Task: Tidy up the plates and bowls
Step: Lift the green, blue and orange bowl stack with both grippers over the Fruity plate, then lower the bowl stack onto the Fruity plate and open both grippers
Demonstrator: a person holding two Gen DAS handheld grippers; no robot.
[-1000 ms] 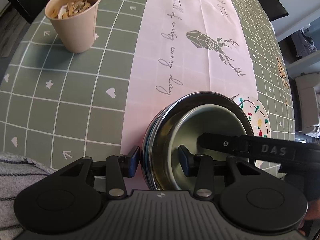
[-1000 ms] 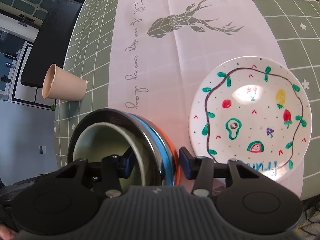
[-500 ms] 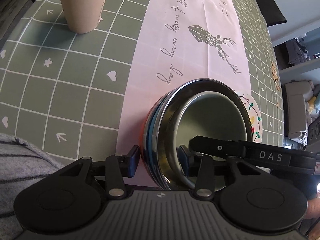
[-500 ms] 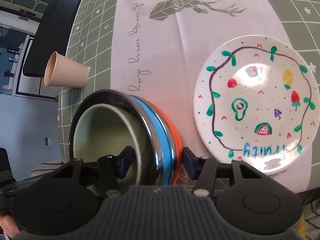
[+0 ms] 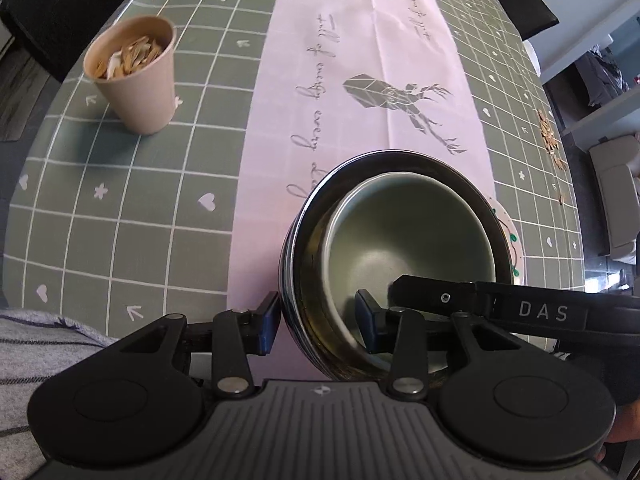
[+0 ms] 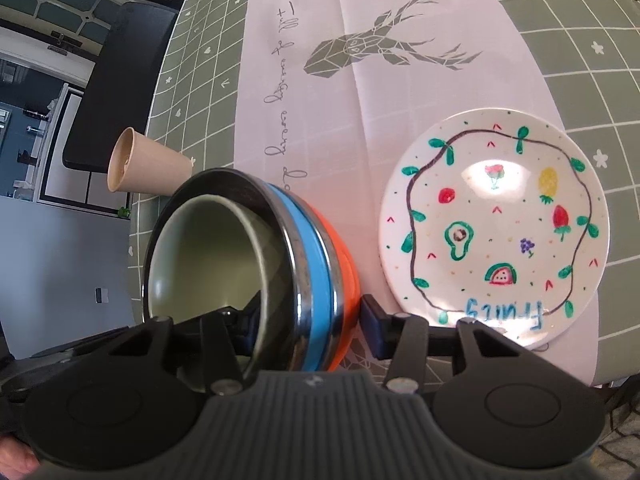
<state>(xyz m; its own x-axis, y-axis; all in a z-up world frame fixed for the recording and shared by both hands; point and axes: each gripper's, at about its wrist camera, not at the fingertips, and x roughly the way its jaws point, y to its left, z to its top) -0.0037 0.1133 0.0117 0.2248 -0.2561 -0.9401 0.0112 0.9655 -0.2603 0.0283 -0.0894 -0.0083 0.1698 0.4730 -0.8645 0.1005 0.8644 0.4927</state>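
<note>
A stack of nested bowls [image 5: 400, 240] has a pale green one inside, then steel, blue and orange ones [image 6: 320, 248]. It hangs tilted just above the pink runner. My left gripper [image 5: 318, 320] is shut on its near rim, one pad outside and one inside the green bowl. My right gripper [image 6: 310, 320] straddles the opposite rim with one finger inside and one against the orange wall. Its jaws are closing on the rim. Its black arm [image 5: 520, 312] crosses the left wrist view. A white plate painted with fruit [image 6: 494, 224] lies flat to the right of the stack.
A tan paper cup [image 5: 132, 76] holding seed husks stands on the green checked tablecloth [image 5: 120, 208], left of the runner. Loose husks [image 5: 550, 140] lie near the far right table edge. A dark chair [image 6: 120, 80] stands beyond the table. A striped sleeve [image 5: 24, 344] shows at the lower left.
Both grippers have risen a little with the bowl stack, which is now off the runner and tilted more. The plate and the cup have not moved.
</note>
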